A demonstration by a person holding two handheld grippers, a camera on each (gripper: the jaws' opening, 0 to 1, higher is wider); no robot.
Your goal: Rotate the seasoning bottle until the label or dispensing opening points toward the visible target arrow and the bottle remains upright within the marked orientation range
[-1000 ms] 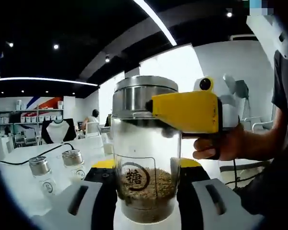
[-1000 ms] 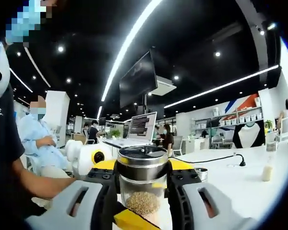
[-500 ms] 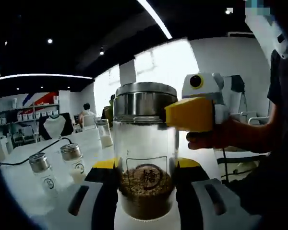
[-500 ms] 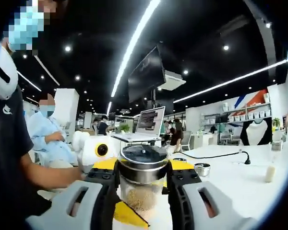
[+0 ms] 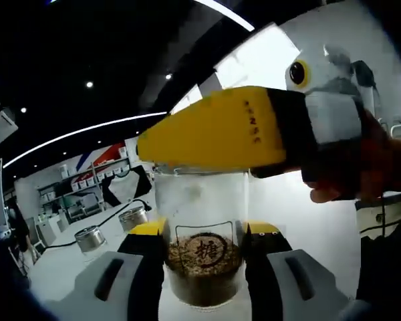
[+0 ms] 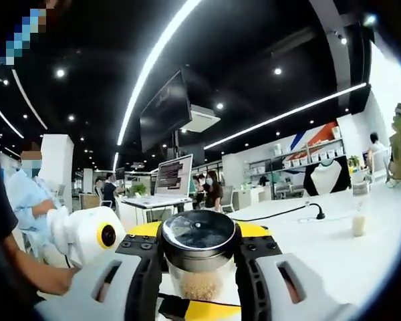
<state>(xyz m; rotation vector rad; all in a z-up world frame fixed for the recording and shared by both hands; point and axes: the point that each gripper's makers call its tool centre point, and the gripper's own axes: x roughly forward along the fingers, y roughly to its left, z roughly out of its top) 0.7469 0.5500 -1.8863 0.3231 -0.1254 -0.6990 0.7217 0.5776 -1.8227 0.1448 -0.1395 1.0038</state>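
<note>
Both grippers flank bottle (image 5: 202, 247) — seemingly gripped.

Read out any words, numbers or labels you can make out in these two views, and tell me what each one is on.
"糖": a single Chinese character inside a ring, printed on the seasoning bottle.
Small digits on the yellow casing of the right gripper: too blurred to read.
Laptop screen text: too small to read.
Marks on two small jars behind: unreadable.

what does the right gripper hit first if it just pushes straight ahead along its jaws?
Nothing new: the right gripper already has the seasoning bottle between its jaws at the steel lid, so it would drive into that. Past the bottle, the white table looks free, though depth is unclear.
</note>
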